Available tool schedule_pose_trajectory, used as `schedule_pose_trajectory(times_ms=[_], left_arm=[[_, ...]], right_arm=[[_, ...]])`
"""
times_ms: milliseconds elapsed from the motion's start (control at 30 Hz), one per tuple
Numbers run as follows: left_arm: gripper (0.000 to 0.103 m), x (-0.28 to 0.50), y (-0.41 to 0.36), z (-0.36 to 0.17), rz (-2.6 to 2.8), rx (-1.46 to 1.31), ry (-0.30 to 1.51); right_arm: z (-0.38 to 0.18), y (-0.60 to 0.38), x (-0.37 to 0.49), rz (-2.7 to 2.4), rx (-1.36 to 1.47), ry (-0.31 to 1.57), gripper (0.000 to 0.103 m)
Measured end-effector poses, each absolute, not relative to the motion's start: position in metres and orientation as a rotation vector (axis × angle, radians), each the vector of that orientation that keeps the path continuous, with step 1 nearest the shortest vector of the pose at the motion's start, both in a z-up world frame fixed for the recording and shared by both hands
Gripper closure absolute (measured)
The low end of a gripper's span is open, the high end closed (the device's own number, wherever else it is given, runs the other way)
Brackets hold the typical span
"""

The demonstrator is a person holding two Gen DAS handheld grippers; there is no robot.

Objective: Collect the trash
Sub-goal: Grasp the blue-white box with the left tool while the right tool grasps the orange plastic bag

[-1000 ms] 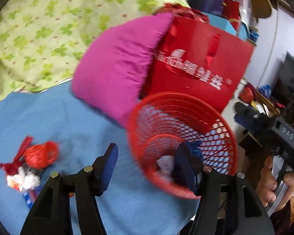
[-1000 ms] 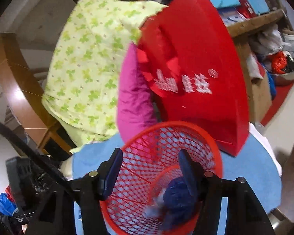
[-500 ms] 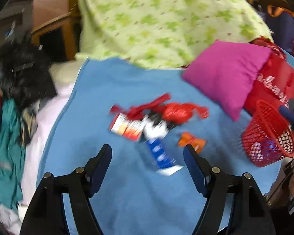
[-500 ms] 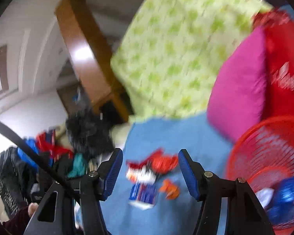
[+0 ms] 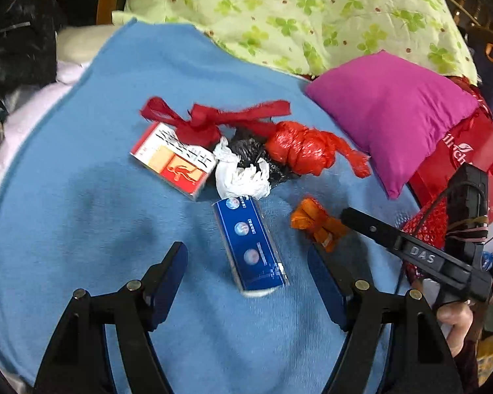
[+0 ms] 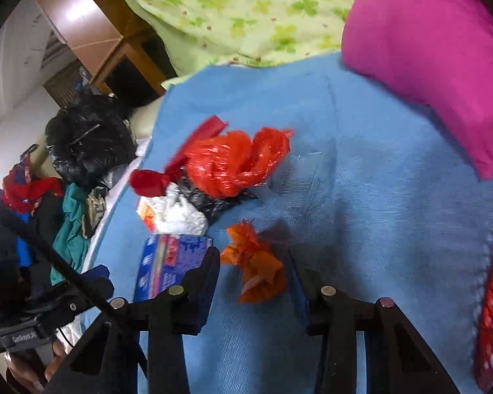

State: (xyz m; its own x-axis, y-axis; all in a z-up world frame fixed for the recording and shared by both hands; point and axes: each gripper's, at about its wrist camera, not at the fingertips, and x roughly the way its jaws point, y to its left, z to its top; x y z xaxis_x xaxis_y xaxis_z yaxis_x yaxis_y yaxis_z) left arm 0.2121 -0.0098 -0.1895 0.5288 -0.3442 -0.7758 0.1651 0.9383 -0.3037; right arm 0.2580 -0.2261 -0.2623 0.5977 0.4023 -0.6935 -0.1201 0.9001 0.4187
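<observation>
Left wrist: seven trash pieces point(image 5: 236, 177) on blanket point(image 5: 82, 213); both tools spread, empty.

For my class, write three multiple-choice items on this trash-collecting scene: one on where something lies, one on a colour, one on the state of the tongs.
1. Where does the white crumpled bag lie?
A. between the red-and-white box and the red plastic bag
B. on the magenta pillow
C. inside the basket

2. What colour is the long box ahead of the left tongs?
A. green
B. blue
C. yellow

3. How do the right tongs stand?
A. shut on the pillow
B. open around the orange wrapper
C. shut, empty

Answers: 1 A, it sits between those two on the blue blanket; 2 B, its top is blue; 3 B, the wrapper lies between spread fingers.
</observation>
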Motion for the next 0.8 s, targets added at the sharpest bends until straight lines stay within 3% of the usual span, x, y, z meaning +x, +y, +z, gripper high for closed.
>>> schedule_pose_trajectory(times_ms=[133, 267, 400, 533, 800], left_arm=[[0.029, 0.225, -0.018, -0.204, -0.352, -0.240, 1.013], [0.060, 0.230, -0.024, -0.217, -0.393, -0.241, 1.053], [0.061, 0.226, -0.021, -0.226, -0.400, -0.248, 1.057], [0.063, 0.214, -0.017, -0.221, -0.400, -0.244, 1.033], [0.076, 0.181, -0.016, -0.183, -0.384, -0.183, 0.940]], right_arm=[[-0.276, -0.219, 0.277, 0.309, 0.347, 0.932, 0.063], [-0.290, -0.208, 0.284, 0.302, 0.303, 0.996, 0.067], [-0.290, -0.209, 0.279, 0.317, 0.305, 1.006, 0.077], [-0.285, -0.210, 0.270, 0.322, 0.321, 0.993, 0.077], [-0.234, -0.220, 0.227, 0.358, 0.332, 0.837, 0.077]])
